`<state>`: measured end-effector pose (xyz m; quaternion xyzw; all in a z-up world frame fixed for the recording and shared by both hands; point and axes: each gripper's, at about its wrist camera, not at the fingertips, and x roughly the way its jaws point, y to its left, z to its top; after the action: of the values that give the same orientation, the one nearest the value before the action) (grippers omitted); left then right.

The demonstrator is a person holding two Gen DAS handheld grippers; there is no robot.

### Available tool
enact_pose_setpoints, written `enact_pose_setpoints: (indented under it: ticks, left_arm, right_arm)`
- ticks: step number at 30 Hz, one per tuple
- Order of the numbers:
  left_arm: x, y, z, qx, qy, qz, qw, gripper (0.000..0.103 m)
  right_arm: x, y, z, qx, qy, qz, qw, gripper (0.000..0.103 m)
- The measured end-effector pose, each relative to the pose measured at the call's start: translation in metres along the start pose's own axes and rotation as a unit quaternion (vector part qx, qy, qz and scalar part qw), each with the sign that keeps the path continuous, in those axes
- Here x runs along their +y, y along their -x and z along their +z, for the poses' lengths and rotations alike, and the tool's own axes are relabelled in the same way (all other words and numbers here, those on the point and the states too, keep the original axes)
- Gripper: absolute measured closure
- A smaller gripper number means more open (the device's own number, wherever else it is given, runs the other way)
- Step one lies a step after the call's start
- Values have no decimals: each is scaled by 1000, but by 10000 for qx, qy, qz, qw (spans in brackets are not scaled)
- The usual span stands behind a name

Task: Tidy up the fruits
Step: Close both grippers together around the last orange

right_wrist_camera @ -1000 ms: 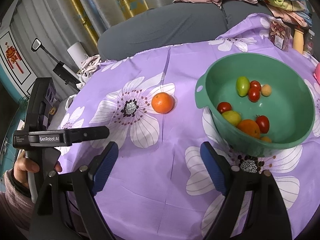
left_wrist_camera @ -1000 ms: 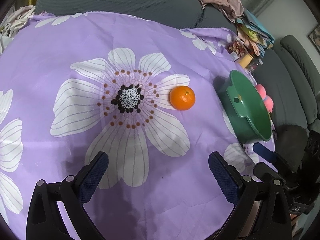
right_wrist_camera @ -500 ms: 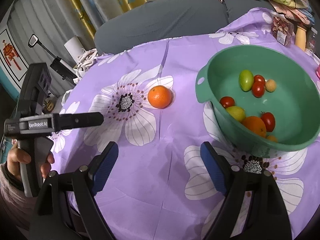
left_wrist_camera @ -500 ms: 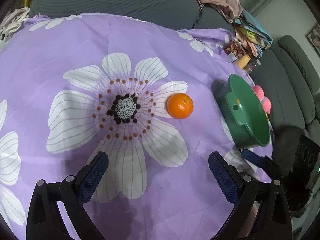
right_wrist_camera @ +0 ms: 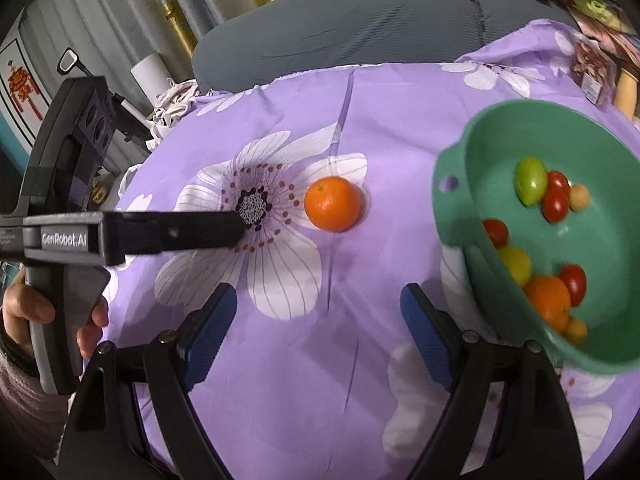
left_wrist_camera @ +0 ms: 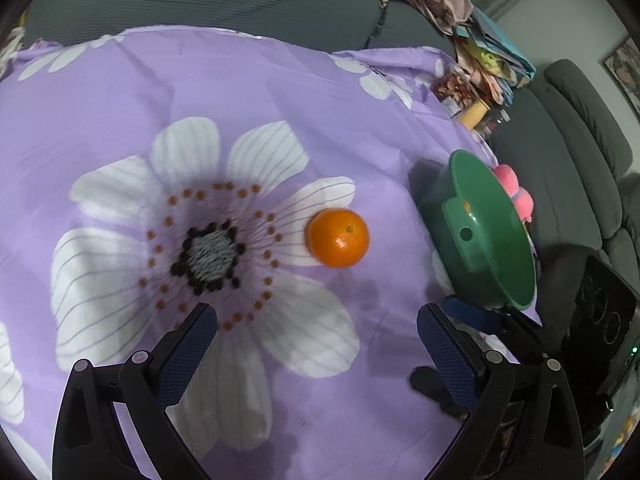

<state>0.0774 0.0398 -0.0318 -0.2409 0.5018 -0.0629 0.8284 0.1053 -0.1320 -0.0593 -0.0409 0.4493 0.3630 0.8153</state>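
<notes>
Risk of roll-off applies to the orange (right_wrist_camera: 332,209), which lies loose on the tablecloth (right_wrist_camera: 360,120) left of the bowl (right_wrist_camera: 452,204): both the left gripper (left_wrist_camera: 316,344) and right gripper (right_wrist_camera: 318,320) stand spread and empty, and an off-centre pinch may push it away.

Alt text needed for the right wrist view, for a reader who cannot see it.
An orange sits alone on a purple floral tablecloth, ahead of the open, empty right gripper. To its right, a green bowl holds small red, green and yellow fruits and another orange. At left, a hand holds the left gripper, pointing toward the orange.
</notes>
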Motion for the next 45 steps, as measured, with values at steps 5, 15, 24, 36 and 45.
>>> enact_pose_setpoints:
  ticks: [5,15,24,36,45]
  left_arm:
    - [1,-12,16,33,68,-246,9997,3]
    - [7,-37,33,232,238,-574,9978,14]
    - [18,-51,40,243,559,-833,9947,29]
    - [14,-60,43,282,541,-935,9938,48]
    - [21,-49,30,314,588,-831,9943,56]
  right_arm:
    - [7,-22,18,135,137,113,9998,19]
    - [-7,-61,40,212,-448,237,9985,28]
    - [-12,-78,45,151,-679,207,9974,45]
    - [-18,-81,41,-13,-890,226,9958,57]
    - [-10,-77,35,21,-998,508,9937,57]
